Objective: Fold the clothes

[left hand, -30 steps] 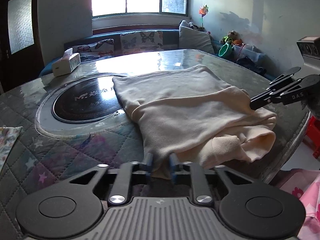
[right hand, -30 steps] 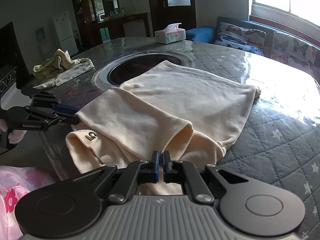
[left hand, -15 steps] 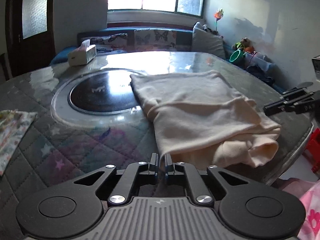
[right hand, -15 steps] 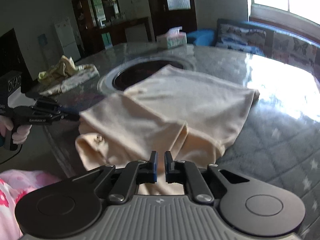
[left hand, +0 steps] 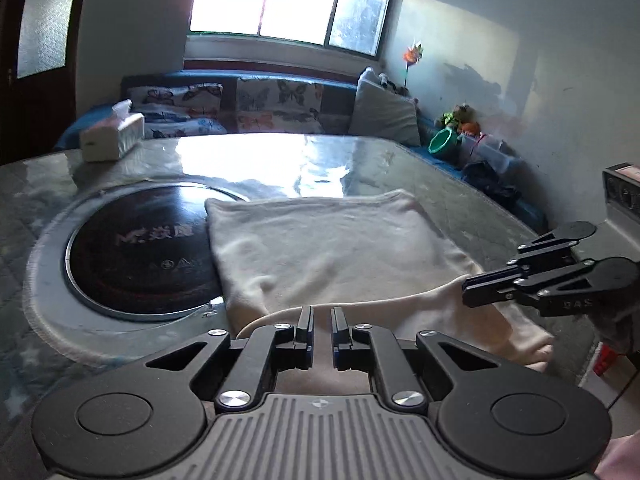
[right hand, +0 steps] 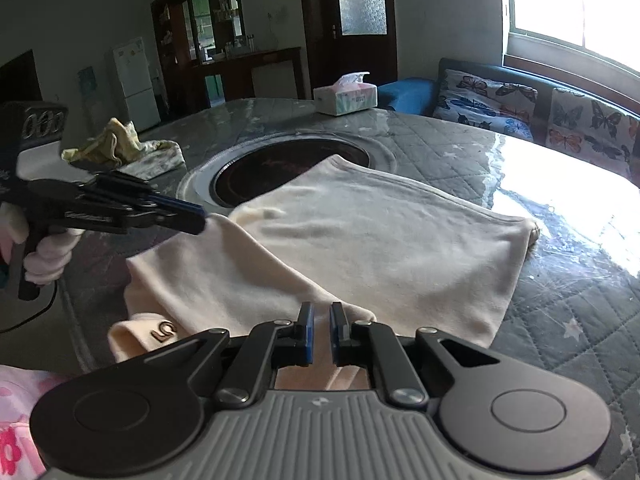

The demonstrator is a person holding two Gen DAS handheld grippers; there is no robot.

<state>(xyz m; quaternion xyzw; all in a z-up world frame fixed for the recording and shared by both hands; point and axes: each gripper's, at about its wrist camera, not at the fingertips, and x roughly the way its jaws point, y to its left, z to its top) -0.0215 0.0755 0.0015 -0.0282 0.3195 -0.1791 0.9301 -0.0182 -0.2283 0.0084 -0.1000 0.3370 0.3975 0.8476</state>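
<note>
A cream garment point(left hand: 332, 248) lies folded on the quilted round table, its far corner over the dark round cooktop; it also shows in the right wrist view point(right hand: 360, 236). My left gripper point(left hand: 321, 312) holds the near left edge of the cloth between narrowly parted fingers, lifted off the table; it shows in the right wrist view point(right hand: 196, 220) pinching that raised edge. My right gripper point(right hand: 322, 310) holds the near right edge the same way; it shows in the left wrist view point(left hand: 468, 292) at the lifted fold. A rolled sleeve with a small label point(right hand: 164, 330) hangs at the table edge.
A tissue box point(left hand: 112, 140) stands at the far side of the table. A crumpled yellow and floral cloth pile point(right hand: 124, 148) lies at the table's left. The cooktop point(left hand: 136, 256) is set in the table centre. A sofa with cushions point(left hand: 260, 104) runs behind.
Both grippers have lifted the garment's near edge and carried it forward over the rest of the cloth. The cameras have risen and moved toward the table centre.
</note>
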